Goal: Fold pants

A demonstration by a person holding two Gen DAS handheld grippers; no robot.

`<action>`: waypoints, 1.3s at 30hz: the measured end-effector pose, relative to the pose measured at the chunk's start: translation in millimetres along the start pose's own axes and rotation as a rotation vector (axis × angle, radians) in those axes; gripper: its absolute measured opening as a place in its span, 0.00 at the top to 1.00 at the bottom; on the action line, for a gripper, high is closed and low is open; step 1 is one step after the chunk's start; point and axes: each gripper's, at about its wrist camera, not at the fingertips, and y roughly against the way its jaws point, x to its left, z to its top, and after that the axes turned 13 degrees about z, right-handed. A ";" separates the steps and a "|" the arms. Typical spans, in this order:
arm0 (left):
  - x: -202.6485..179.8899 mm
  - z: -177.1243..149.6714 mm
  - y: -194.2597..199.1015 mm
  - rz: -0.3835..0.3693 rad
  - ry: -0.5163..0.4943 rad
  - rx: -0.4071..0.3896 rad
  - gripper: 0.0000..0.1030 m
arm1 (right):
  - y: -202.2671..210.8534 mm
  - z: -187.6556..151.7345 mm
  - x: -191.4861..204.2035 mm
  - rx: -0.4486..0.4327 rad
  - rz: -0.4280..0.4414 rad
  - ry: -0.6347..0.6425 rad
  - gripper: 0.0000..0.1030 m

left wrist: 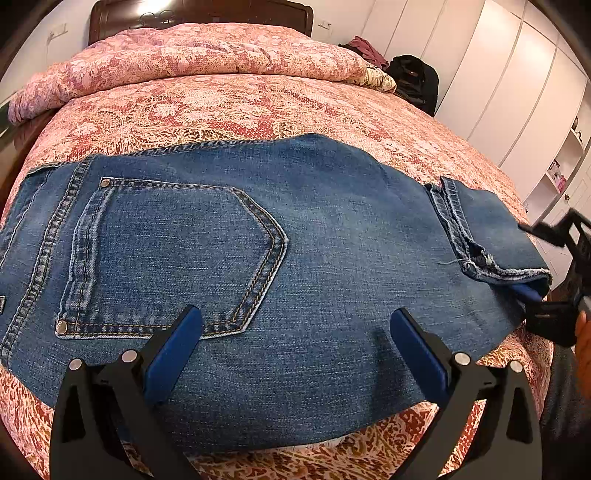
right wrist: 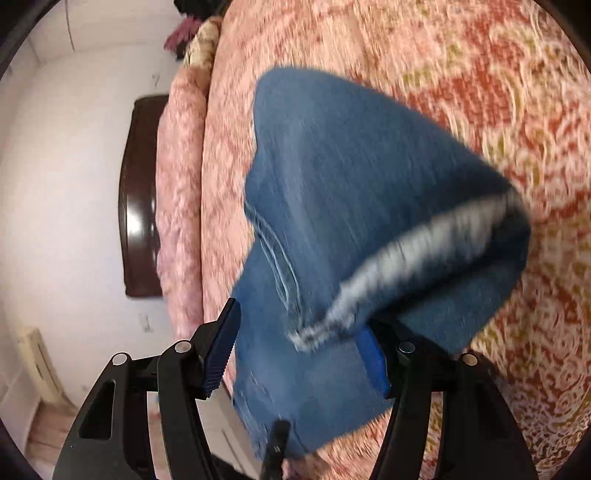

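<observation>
Blue jeans [left wrist: 295,266] lie folded on the bed, back pocket [left wrist: 170,254] up, with the leg hems [left wrist: 491,236] laid over at the right end. My left gripper [left wrist: 295,325] is open, its jaws wide apart just above the jeans' near edge, holding nothing. My right gripper [right wrist: 299,350] is open at the jeans' right end; in its own blurred view the denim [right wrist: 369,206] drapes over its right finger [right wrist: 373,358]. It also shows at the right edge of the left wrist view [left wrist: 554,280], one blue finger tucked under the hem fold.
The bed has a pink and red patterned cover [left wrist: 258,107], a rolled quilt [left wrist: 184,59] and a dark headboard [left wrist: 199,14] at the far end. Dark clothes [left wrist: 413,81] lie at the far right corner. White wardrobes [left wrist: 517,81] stand to the right.
</observation>
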 end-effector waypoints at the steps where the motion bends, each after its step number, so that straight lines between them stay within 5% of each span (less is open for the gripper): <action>1: 0.0 0.0 0.0 0.000 0.000 0.000 0.02 | -4.2 0.2 0.8 -0.002 0.005 -0.007 0.42; 4: 0.1 0.2 -0.2 -0.001 0.000 0.000 0.02 | -21.6 -3.1 -6.6 0.044 -0.012 -0.057 0.44; 8: 0.1 0.5 0.1 -0.004 0.003 -0.001 0.02 | -25.1 -2.9 -21.8 0.015 -0.001 -0.098 0.96; 11: 0.1 0.8 0.6 -0.007 0.005 -0.002 0.02 | -20.2 -0.1 -24.6 0.021 0.079 -0.118 0.97; 20: 6.9 3.0 5.5 -0.039 0.038 -0.004 0.02 | -23.5 -27.4 50.6 0.191 0.349 0.015 0.97; 23: 21.0 6.6 19.8 -0.025 0.110 -0.025 0.02 | -49.1 -53.7 40.7 0.284 0.312 0.018 0.97; 28: 55.7 10.8 43.2 0.060 0.185 -0.095 0.02 | -89.4 -78.0 -26.5 0.342 0.114 -0.019 0.98; 31: 75.3 1.9 30.4 0.102 0.244 -0.055 0.02 | -77.0 -84.1 -25.8 0.358 0.107 -0.005 0.97; 36: 78.9 5.9 24.6 0.085 0.290 -0.100 0.02 | -78.8 -98.2 38.0 0.464 0.279 0.126 0.97; 39: 73.7 5.3 19.3 0.111 0.262 -0.090 0.02 | -93.4 -106.4 5.2 0.476 0.109 0.109 0.97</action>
